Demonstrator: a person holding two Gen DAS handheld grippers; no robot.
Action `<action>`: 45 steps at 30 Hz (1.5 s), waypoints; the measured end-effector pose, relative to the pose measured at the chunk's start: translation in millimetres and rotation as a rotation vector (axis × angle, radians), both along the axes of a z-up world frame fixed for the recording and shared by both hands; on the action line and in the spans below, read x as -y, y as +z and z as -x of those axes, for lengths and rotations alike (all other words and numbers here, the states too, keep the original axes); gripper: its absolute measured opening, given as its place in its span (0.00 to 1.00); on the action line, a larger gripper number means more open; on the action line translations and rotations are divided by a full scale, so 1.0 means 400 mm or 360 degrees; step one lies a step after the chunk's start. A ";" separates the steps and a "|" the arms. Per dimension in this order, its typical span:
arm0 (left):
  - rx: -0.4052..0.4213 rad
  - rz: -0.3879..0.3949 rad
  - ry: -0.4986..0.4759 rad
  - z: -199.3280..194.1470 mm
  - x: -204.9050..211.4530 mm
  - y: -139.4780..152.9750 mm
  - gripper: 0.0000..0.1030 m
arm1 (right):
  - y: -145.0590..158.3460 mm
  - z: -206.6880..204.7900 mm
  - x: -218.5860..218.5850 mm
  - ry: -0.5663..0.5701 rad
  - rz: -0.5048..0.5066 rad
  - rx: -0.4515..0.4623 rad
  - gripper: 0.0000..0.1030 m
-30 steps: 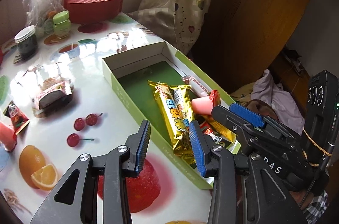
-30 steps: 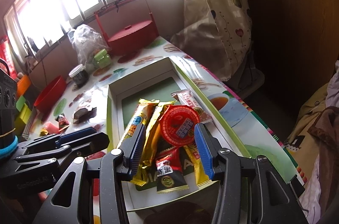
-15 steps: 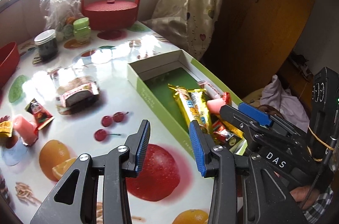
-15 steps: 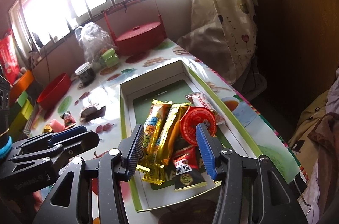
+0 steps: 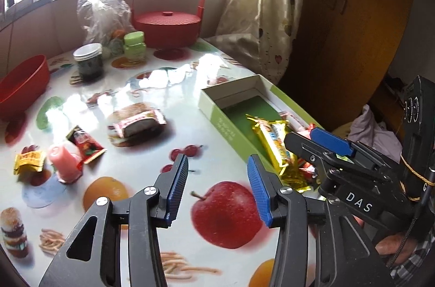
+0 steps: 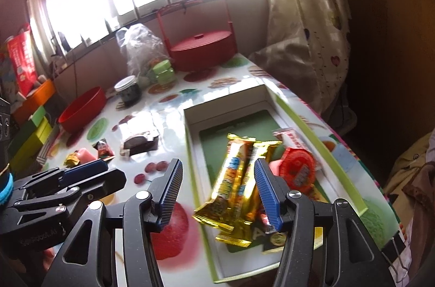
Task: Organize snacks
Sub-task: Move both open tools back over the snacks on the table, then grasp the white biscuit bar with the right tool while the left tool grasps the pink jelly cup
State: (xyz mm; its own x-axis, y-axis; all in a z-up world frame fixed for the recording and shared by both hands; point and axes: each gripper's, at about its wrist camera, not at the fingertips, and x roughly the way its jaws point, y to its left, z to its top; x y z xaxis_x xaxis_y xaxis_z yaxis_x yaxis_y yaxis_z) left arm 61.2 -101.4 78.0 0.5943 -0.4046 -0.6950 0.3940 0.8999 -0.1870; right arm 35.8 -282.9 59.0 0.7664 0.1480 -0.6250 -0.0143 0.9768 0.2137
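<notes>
A green box (image 5: 217,116) (image 6: 315,129) on the fruit-print table holds gold bars (image 6: 233,178) (image 5: 272,140), a red-lidded jelly cup (image 6: 297,168) and small packets. Loose on the table are a cake pack (image 5: 136,121) (image 6: 141,143), a red sachet (image 5: 85,144) (image 6: 102,149), a pink jelly cup (image 5: 65,162) (image 6: 85,153) and a yellow candy (image 5: 28,159). My left gripper (image 5: 217,178) is open and empty above the table, left of the box. My right gripper (image 6: 217,192) is open and empty over the box's left wall; it also shows in the left wrist view (image 5: 320,143).
At the back stand a red lidded basket (image 5: 167,27) (image 6: 202,50), a plastic bag (image 5: 100,9), a green jar (image 5: 134,45), a dark jar (image 5: 88,61) and a red bowl (image 5: 21,83) (image 6: 83,109). A curtain (image 5: 261,1) and wooden wardrobe lie right of the table edge.
Both grippers have pulled back and swung left, away from the box and toward the loose snacks. The red jelly cup lies in the box, free of the right jaws.
</notes>
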 end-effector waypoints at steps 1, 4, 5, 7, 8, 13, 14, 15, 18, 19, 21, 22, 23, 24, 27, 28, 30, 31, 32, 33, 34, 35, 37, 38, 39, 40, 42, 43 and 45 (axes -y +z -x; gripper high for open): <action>0.0013 -0.0015 0.0015 0.002 -0.009 0.001 0.45 | 0.000 -0.004 -0.008 0.0014 0.0001 0.0002 0.53; 0.0014 -0.0005 0.0047 0.000 -0.033 0.000 0.45 | 0.001 -0.019 -0.036 0.0057 0.0012 0.0004 0.53; 0.0021 -0.0012 0.0063 0.000 -0.039 0.001 0.45 | 0.002 -0.023 -0.044 0.0067 0.0014 0.0005 0.53; 0.0040 -0.0027 0.0084 0.000 -0.054 0.002 0.46 | 0.004 -0.034 -0.062 0.0098 0.0017 0.0008 0.53; 0.0037 -0.0017 0.0096 -0.002 -0.065 0.002 0.45 | 0.003 -0.038 -0.071 0.0110 0.0022 0.0009 0.53; 0.0022 0.0009 0.0137 -0.004 -0.108 -0.007 0.46 | 0.002 -0.059 -0.108 0.0169 0.0037 0.0002 0.54; 0.0017 0.0006 0.0157 -0.005 -0.122 -0.012 0.46 | 0.001 -0.063 -0.114 0.0180 0.0037 0.0000 0.54; 0.0016 0.0001 0.0169 -0.007 -0.128 -0.014 0.46 | 0.001 -0.069 -0.123 0.0192 0.0037 -0.0002 0.54; 0.0005 0.0015 0.0214 -0.011 -0.165 -0.023 0.46 | -0.006 -0.087 -0.146 0.0228 0.0046 -0.0017 0.55; 0.0002 0.0018 0.0231 -0.013 -0.177 -0.026 0.46 | -0.008 -0.094 -0.153 0.0240 0.0049 -0.0021 0.55; -0.0001 0.0022 0.0273 -0.016 -0.205 -0.033 0.46 | -0.012 -0.108 -0.170 0.0268 0.0061 -0.0030 0.55; -0.0007 0.0023 0.0292 -0.019 -0.216 -0.036 0.46 | -0.015 -0.117 -0.180 0.0285 0.0072 -0.0037 0.55; -0.0014 0.0023 0.0317 -0.022 -0.231 -0.041 0.46 | -0.017 -0.126 -0.189 0.0304 0.0084 -0.0039 0.55; -0.0019 0.0024 0.0334 -0.024 -0.242 -0.045 0.45 | -0.018 -0.131 -0.195 0.0321 0.0091 -0.0038 0.55; -0.0038 0.0024 0.0383 -0.034 -0.274 -0.058 0.45 | -0.030 -0.164 -0.227 0.0395 0.0126 -0.0060 0.56; -0.0048 0.0023 0.0404 -0.038 -0.288 -0.063 0.45 | -0.035 -0.176 -0.238 0.0416 0.0137 -0.0080 0.56; -0.0055 0.0022 0.0429 -0.043 -0.303 -0.069 0.45 | -0.041 -0.197 -0.259 0.0474 0.0153 -0.0098 0.56; -0.0060 0.0023 0.0440 -0.047 -0.311 -0.073 0.46 | -0.042 -0.204 -0.268 0.0494 0.0166 -0.0106 0.56; -0.0068 0.0022 0.0453 -0.051 -0.320 -0.077 0.46 | -0.046 -0.217 -0.283 0.0535 0.0195 -0.0122 0.57; -0.0071 0.0024 0.0461 -0.054 -0.326 -0.080 0.46 | -0.049 -0.225 -0.292 0.0564 0.0205 -0.0134 0.57; -0.0078 0.0029 0.0470 -0.058 -0.335 -0.085 0.45 | -0.055 -0.239 -0.303 0.0600 0.0220 -0.0163 0.57; -0.0083 0.0028 0.0475 -0.061 -0.338 -0.088 0.45 | -0.060 -0.248 -0.308 0.0609 0.0231 -0.0181 0.57; -0.0099 0.0024 0.0491 -0.069 -0.350 -0.099 0.46 | -0.064 -0.272 -0.322 0.0640 0.0272 -0.0202 0.57; -0.0107 0.0023 0.0499 -0.073 -0.353 -0.104 0.46 | -0.067 -0.281 -0.328 0.0658 0.0290 -0.0210 0.57; -0.0115 0.0023 0.0503 -0.077 -0.358 -0.108 0.45 | -0.073 -0.296 -0.338 0.0683 0.0326 -0.0239 0.57; -0.0122 0.0022 0.0506 -0.080 -0.361 -0.112 0.45 | -0.079 -0.306 -0.345 0.0702 0.0353 -0.0263 0.57; -0.0131 0.0023 0.0515 -0.086 -0.371 -0.117 0.45 | -0.089 -0.322 -0.362 0.0760 0.0424 -0.0293 0.57; -0.0136 0.0027 0.0516 -0.089 -0.374 -0.120 0.45 | -0.093 -0.330 -0.375 0.0797 0.0464 -0.0301 0.57; -0.0146 0.0031 0.0525 -0.096 -0.382 -0.125 0.45 | -0.099 -0.343 -0.393 0.0853 0.0516 -0.0316 0.57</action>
State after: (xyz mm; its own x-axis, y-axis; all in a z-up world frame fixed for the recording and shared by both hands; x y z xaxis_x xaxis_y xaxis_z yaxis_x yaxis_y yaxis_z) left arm 99.5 51.5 28.1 0.6310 -0.2147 -0.7455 0.0630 0.9719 -0.2266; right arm 172.9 -125.5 19.2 0.5045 0.2575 -0.8241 -0.5075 0.8607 -0.0418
